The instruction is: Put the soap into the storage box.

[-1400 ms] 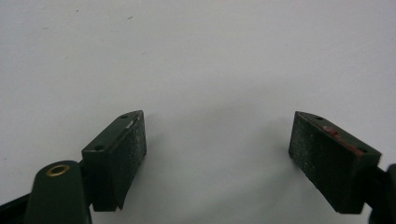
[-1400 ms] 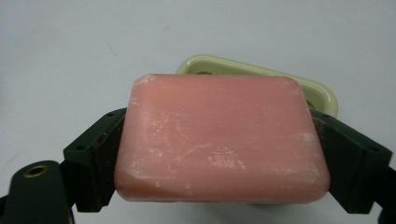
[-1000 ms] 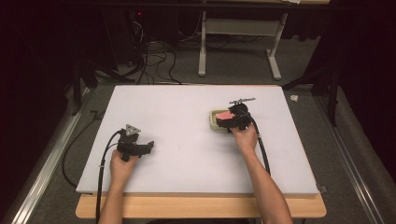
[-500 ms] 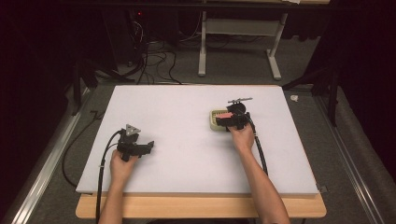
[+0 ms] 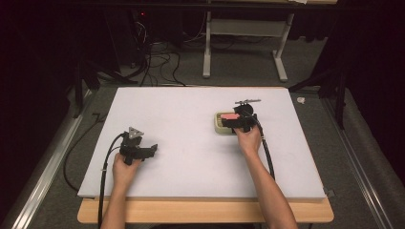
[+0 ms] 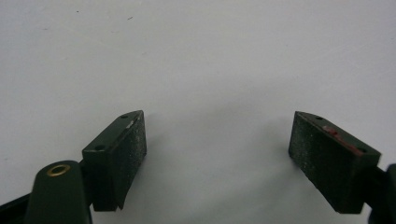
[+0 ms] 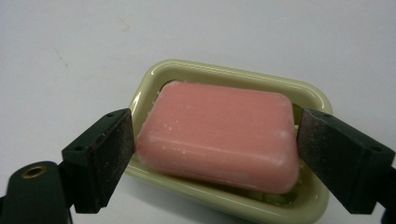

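Note:
A pink bar of soap (image 7: 219, 135) lies in a pale green soap dish (image 7: 233, 77) on the white table top. My right gripper (image 7: 215, 149) is open and straddles the bar, one black jaw at each short end, close to or just touching it. In the high view the soap (image 5: 230, 116) and dish (image 5: 218, 125) sit right of centre, with the right gripper (image 5: 236, 122) over them. My left gripper (image 5: 151, 150) rests low at the front left, open, with bare table between its jaws (image 6: 217, 154).
The white board (image 5: 191, 105) lies on a wooden table whose edge (image 5: 205, 211) runs along the front. Cables trail from both grippers toward the person. Beyond the board are a dark floor, cables and a white frame (image 5: 243, 33).
The right gripper has edged slightly toward the soap dish. The left gripper has stayed in place.

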{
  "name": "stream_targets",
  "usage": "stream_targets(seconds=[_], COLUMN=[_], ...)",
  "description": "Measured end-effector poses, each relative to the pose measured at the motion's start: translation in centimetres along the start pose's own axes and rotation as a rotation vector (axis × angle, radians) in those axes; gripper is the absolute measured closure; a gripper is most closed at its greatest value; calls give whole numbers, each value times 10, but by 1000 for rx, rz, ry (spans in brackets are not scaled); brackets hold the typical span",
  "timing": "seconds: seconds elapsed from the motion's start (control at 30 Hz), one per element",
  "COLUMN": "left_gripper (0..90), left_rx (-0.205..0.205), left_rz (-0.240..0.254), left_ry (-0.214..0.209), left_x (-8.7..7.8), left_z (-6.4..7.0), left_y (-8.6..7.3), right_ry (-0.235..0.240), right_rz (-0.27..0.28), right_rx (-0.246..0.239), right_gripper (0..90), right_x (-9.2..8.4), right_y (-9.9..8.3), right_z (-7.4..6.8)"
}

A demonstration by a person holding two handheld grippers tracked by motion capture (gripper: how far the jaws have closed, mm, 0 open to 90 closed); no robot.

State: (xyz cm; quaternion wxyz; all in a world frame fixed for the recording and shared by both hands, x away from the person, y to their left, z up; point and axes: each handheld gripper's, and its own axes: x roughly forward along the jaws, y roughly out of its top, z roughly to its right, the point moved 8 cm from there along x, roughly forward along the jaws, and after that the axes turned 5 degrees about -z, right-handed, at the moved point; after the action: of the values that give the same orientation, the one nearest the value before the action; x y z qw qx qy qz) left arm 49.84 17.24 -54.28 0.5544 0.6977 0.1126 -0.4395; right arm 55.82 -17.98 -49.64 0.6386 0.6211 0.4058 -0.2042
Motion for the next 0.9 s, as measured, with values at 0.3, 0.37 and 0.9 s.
stream_targets(seconds=[0.3,0.37,0.9], left_gripper=[196,196,196], left_rx=[-5,-4,-5], left_rz=[3,3,2], left_ry=[-1,-1,-3], left_x=[0,0,0], left_z=[0,0,0], left_y=[0,0,0], right_ry=[11,10,-6], right_rz=[45,52,111], right_rx=[-20,-19,-37], right_gripper=[150,151,157], right_x=[-13,-17,-50], right_y=[0,0,2], right_z=[1,3,9])
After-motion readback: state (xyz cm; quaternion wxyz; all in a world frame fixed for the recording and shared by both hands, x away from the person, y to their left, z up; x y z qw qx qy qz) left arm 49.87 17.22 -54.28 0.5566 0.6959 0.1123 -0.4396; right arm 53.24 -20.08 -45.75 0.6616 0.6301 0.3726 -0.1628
